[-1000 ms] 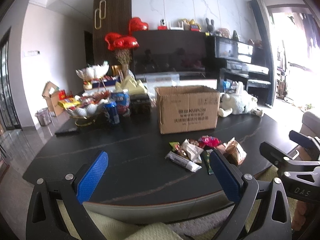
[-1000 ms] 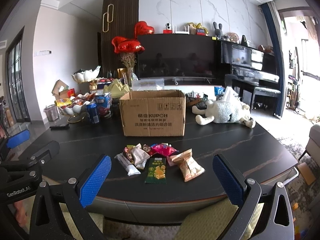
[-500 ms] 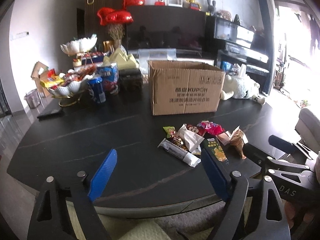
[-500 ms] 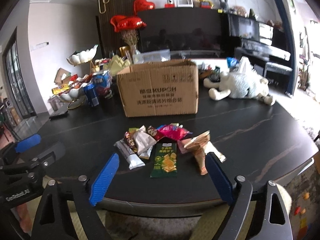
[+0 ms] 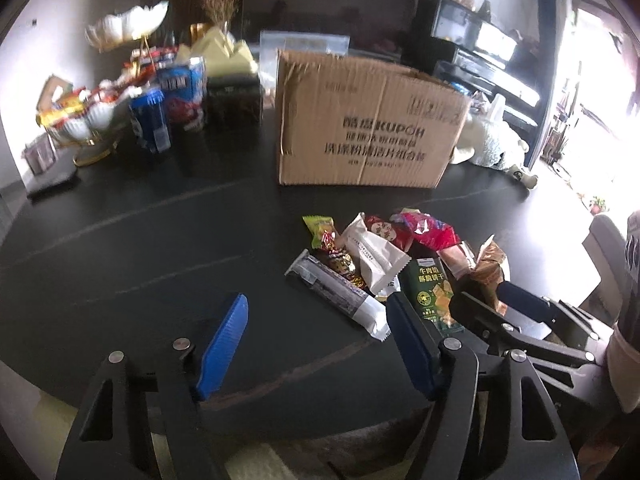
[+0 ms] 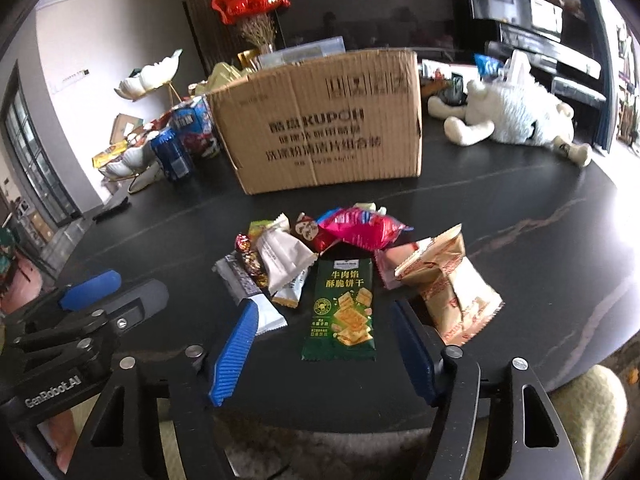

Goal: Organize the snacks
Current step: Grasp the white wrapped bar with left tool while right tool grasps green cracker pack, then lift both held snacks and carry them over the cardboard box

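Observation:
A pile of snack packets lies on the black table (image 6: 520,216) before an open cardboard box (image 6: 324,128), also in the left wrist view (image 5: 368,124). A green cracker packet (image 6: 345,304) lies nearest, with a tan bag (image 6: 452,280), a pink bag (image 6: 360,230) and a white packet (image 6: 282,258) around it. My right gripper (image 6: 324,350) is open just short of the green packet. My left gripper (image 5: 316,344) is open, left of the pile, near a long grey-and-white bar (image 5: 340,294).
Behind the box on the left stand a blue can (image 6: 172,156), snack bags and a white tiered dish (image 5: 84,120). A white plush toy (image 6: 516,120) lies at the back right. The table's near edge is just under both grippers.
Both grippers have moved forward and tilted down toward the snack pile, which now looks larger and closer. Both stay open and empty.

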The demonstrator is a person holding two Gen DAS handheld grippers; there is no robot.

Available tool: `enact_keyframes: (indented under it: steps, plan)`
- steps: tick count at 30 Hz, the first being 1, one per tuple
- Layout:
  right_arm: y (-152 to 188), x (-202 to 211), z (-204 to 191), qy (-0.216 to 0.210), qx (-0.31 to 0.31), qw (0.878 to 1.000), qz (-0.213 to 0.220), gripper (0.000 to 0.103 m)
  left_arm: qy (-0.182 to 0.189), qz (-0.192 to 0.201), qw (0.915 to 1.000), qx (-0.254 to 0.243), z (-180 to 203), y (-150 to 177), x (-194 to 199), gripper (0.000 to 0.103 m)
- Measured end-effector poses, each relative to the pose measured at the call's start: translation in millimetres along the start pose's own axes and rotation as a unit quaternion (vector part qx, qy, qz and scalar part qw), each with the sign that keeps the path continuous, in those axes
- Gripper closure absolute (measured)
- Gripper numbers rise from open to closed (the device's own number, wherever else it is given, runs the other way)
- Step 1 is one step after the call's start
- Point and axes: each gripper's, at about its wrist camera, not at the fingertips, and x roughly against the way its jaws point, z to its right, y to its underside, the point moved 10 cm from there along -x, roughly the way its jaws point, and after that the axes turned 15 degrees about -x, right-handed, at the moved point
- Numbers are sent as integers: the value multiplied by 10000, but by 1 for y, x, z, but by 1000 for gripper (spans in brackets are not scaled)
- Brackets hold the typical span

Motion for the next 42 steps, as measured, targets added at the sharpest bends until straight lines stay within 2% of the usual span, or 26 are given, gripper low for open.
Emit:
enact_keyframes:
  steps: [7, 18, 28, 33, 35, 40, 42]
  plan:
    - [2, -26, 6, 20, -122, 9996, -249, 40, 343, -376, 9984, 251, 4, 5, -37, 42]
    - [4, -46, 15, -8, -259, 9986, -468, 46, 498, -676, 9957, 380, 9, 8, -71, 52]
    - [2, -56, 14, -18, -207, 9986, -482, 48, 440, -693, 9957, 432, 7, 5, -83, 59]
    - [3, -59, 10, 93, -21, 9991, -404, 49, 465, -666, 9958, 418, 6, 5, -84, 68]
    - [3, -60, 10, 248, 124, 9990, -338, 55, 491, -654, 9958, 412, 6, 5, -83, 73]
    - [3, -60, 9, 390, 315, 9984, -246, 58, 557, -643, 9956, 385, 6, 6, -81, 80]
    - [1, -58, 10, 395, 305, 9986, -172, 65, 525, -643, 9959, 362, 5, 7, -79, 81]
